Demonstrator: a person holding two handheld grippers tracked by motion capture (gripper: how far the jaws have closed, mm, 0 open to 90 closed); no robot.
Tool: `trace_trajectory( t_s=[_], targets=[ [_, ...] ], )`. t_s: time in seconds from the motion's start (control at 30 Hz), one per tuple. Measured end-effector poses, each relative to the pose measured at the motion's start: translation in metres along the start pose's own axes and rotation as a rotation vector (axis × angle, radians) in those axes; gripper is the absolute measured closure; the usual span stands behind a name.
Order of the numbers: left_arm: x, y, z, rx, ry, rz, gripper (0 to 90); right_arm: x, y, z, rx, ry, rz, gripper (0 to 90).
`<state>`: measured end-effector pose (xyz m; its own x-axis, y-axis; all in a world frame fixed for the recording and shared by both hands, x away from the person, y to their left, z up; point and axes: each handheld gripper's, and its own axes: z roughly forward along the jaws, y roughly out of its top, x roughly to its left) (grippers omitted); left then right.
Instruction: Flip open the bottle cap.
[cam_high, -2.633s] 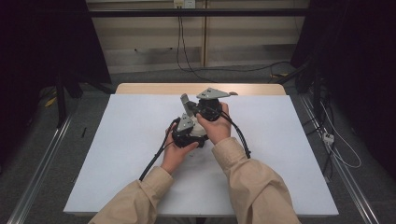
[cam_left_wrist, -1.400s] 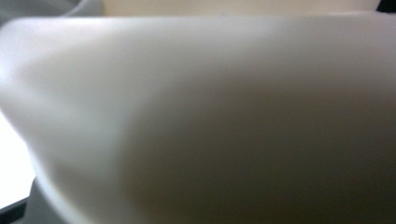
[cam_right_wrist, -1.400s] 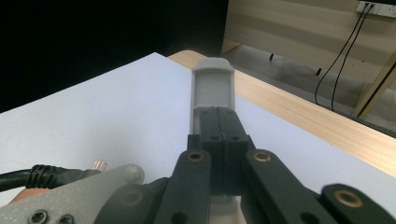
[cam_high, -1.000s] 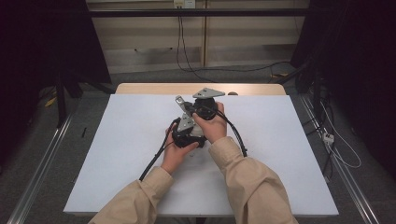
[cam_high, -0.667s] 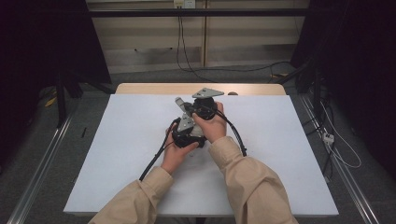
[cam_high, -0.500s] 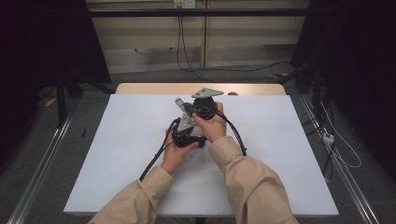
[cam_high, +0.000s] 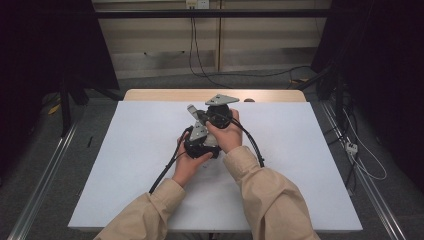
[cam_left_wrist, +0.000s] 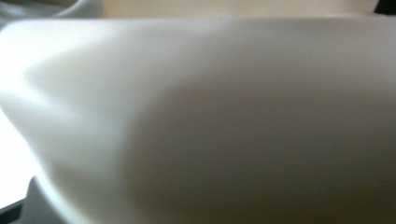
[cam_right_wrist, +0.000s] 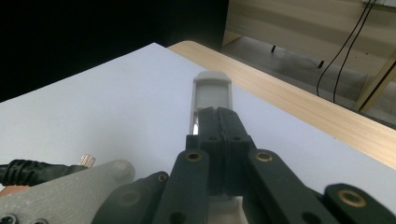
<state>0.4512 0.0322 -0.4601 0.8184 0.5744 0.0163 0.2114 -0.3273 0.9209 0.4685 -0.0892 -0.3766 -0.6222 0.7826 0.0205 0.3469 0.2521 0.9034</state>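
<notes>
Your right gripper (cam_right_wrist: 218, 135) has its jaws clenched on a pale grey plastic piece (cam_right_wrist: 212, 93), a flat strip with a rounded end that stands up past the jaw tips and runs back down between them. In the high view that gripper (cam_high: 219, 114) sits just past your right hand (cam_high: 226, 134), near the middle of the surface (cam_high: 310, 165) and a little toward its far side.

Your left gripper (cam_high: 200, 140) is pressed close against the right one, touching or nearly so, with your left hand (cam_high: 189, 165) beneath it. Its own view is a soft blur of something pale held right up against the lens; you cannot tell whether its jaws are released or clenched.

Count what you have: two grippers, two hands, two black cables (cam_high: 252, 145) trailing back toward you, one on each side, and one plastic piece.

Around your hands the white sheet lies bare out to its left, right and near edges. At the far side a strip of bare wood edge (cam_high: 165, 95) shows beyond the sheet, near the right gripper's tip. A small dark item (cam_high: 248, 100) sits at that far line, too small to tell what it is. Metal rails (cam_high: 42, 180) run along the floor on both sides of the surface.
</notes>
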Motion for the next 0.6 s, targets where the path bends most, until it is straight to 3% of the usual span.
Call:
trace_trajectory(
  t_s=[0.07,0.13,0.27,0.33,0.43,0.5,0.6],
  targets=[
    [-0.001,0.000,0.000,0.001,0.021,-0.021,12.7,-0.001,0.000,-0.001,0.000,-0.002,-0.007,87.4],
    [0.002,0.000,-0.001,0.004,0.006,-0.008,10.9,-0.002,0.001,-0.003,0.003,-0.005,-0.013,86.5],
    [0.003,0.002,-0.004,0.014,0.020,-0.023,9.7,-0.002,0.001,-0.008,-0.013,-0.010,-0.022,79.4],
    [0.002,0.004,-0.006,0.012,-0.003,-0.017,9.2,-0.003,0.001,-0.010,-0.020,-0.019,-0.036,76.1],
    [0.001,0.006,-0.011,0.035,-0.021,-0.016,8.0,-0.004,0.000,-0.016,-0.026,-0.004,-0.026,65.4],
    [0.002,0.006,-0.016,0.028,-0.018,-0.020,7.9,-0.004,0.000,-0.020,-0.037,0.009,-0.025,59.6],
    [0.001,0.006,-0.024,0.014,-0.026,-0.043,7.9,-0.003,-0.001,-0.029,-0.047,0.021,-0.010,43.4]
  ],
)
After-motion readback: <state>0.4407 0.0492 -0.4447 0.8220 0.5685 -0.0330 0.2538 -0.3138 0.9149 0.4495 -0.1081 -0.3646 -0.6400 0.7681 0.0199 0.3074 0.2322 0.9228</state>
